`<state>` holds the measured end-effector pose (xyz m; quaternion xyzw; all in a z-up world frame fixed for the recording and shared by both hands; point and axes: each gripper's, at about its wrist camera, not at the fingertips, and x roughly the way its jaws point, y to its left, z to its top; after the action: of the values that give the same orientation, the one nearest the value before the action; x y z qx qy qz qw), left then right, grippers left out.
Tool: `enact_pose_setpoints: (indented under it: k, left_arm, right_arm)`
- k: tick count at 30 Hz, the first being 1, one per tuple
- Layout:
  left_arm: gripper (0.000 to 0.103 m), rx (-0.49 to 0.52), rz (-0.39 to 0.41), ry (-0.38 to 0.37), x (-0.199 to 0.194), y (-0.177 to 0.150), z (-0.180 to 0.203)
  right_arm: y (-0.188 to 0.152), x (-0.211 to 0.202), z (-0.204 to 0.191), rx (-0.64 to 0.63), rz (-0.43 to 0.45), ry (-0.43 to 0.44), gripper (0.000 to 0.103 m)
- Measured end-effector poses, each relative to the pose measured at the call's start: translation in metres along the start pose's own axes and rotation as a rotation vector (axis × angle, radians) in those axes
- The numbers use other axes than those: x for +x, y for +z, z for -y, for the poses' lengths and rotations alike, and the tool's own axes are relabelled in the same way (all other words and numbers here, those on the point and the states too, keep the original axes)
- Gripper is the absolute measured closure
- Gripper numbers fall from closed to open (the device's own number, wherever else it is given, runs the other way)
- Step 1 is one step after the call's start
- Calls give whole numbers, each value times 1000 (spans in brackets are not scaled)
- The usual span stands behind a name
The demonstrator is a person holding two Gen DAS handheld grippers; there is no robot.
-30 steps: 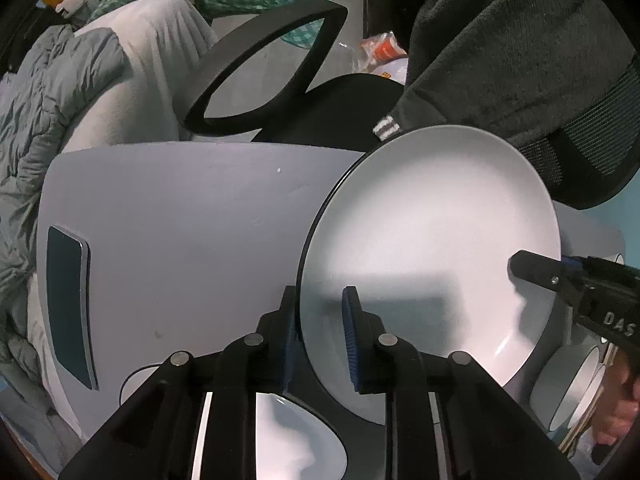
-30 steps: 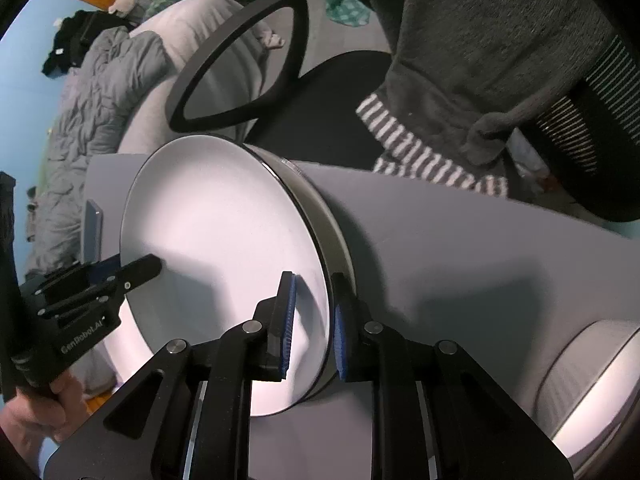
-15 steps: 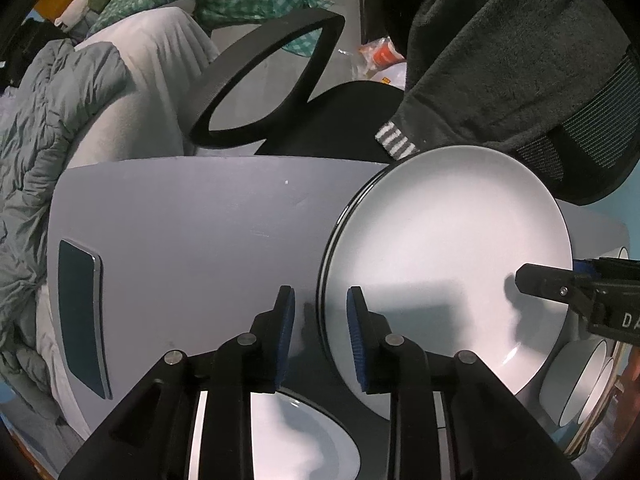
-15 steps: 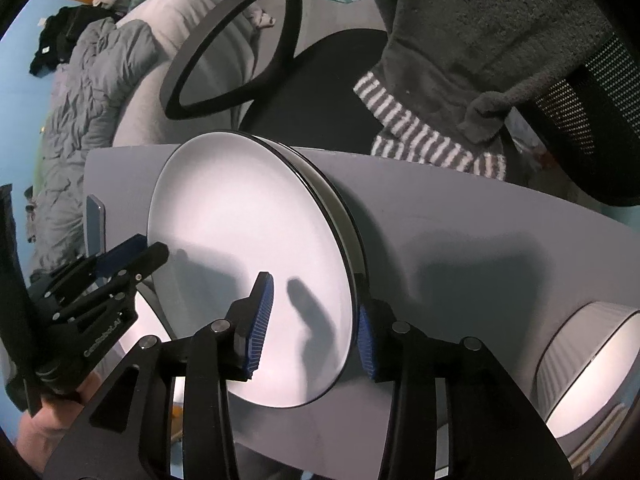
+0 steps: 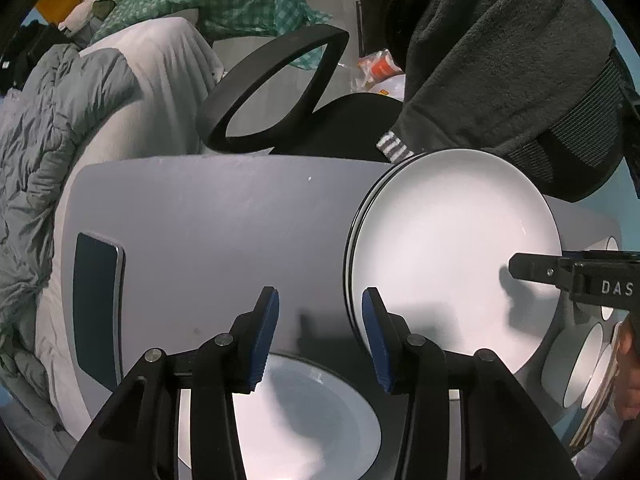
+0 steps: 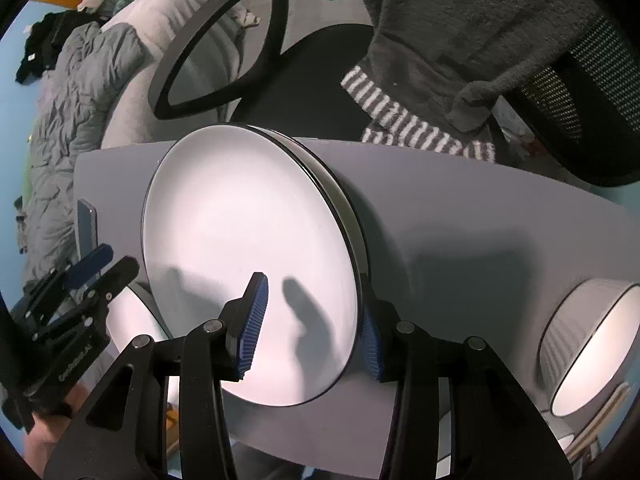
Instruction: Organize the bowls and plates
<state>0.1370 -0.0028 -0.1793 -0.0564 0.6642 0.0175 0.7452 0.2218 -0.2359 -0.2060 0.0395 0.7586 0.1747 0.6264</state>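
Clearance around the stacked plates

Open worktop (image 5: 224, 232) left of the plate stack (image 5: 452, 256), bare up to the dark phone (image 5: 96, 300) lying near the left edge. Left tongs (image 5: 318, 336) opening over that bare strip, nothing between the pads, stack rim just beside the right pad. Another plate (image 5: 304, 420) directly below them. Right tongs (image 6: 312, 324) opening, straddling the stack's near rim, top plate (image 6: 248, 248) between the pads. Bowl (image 6: 588, 344) at the worktop's right end, clear grey surface between it and the stack. Chair armrest (image 6: 224, 48) and draped sweater (image 6: 460, 32) crowd the far edge.
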Motion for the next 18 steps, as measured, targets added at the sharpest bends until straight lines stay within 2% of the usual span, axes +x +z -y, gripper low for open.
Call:
enact_pose_setpoints:
  k: [3,5,14,16,18]
  left_arm:
    - [57,-8,4,-15,-3,-5,-5]
    - [49,-14,12,-24,-6,-7,-9]
    - [46,-14,40,-49,-19,-19,-19]
    - [45,-15,40,-55,-21,-21,-22]
    - [45,-19,42,-58,-22,-24,-25]
  right_arm:
    - [-3,-1,-1,14,7,-15,61]
    - [-5,-1,-2,25,11,-18,60]
    - [-10,-4,0,83,32,-32,59]
    - [-12,-6,0,94,42,-41,53]
    - [-14,-9,-1,103,60,-87,46]
